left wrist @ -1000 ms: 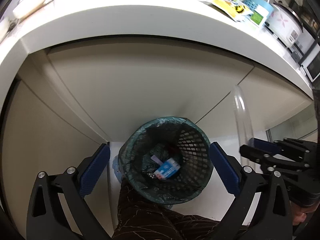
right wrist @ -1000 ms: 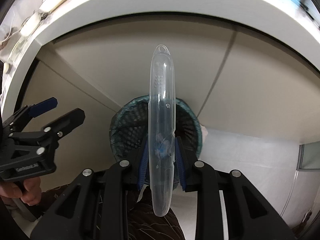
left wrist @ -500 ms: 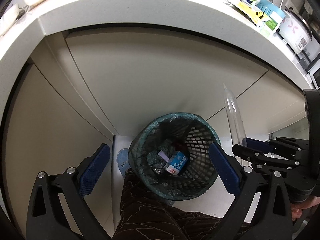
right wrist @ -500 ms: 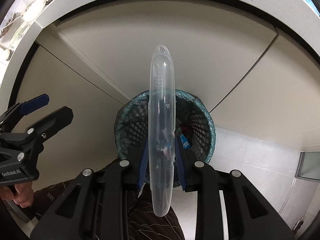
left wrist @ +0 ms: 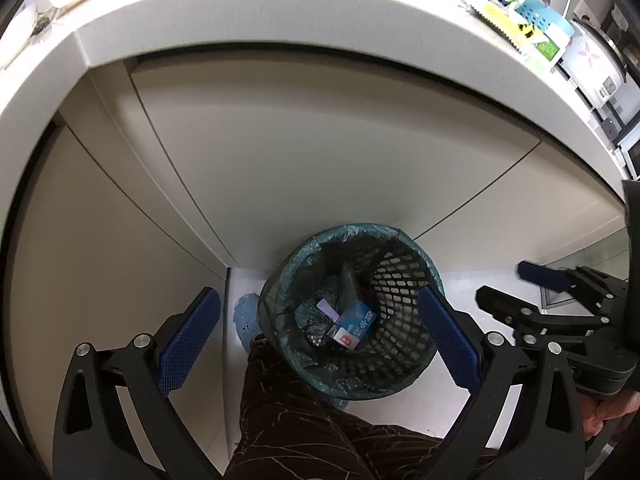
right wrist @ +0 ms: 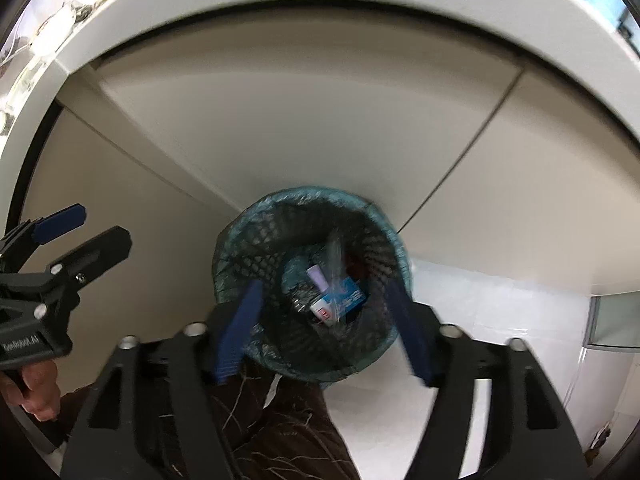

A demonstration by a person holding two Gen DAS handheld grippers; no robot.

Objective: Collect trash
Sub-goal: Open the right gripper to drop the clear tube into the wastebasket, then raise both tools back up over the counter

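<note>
r tool [right wrist: 326, 328] jaws opening, empty, above lined bin [right wrist: 256, 232]

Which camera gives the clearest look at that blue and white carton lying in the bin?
The left wrist view: the blue and white carton is sharp there, lying on the rubbish inside the mesh bin. In the right wrist view the carton is motion-blurred, with a streak of clear plastic across it.
</note>
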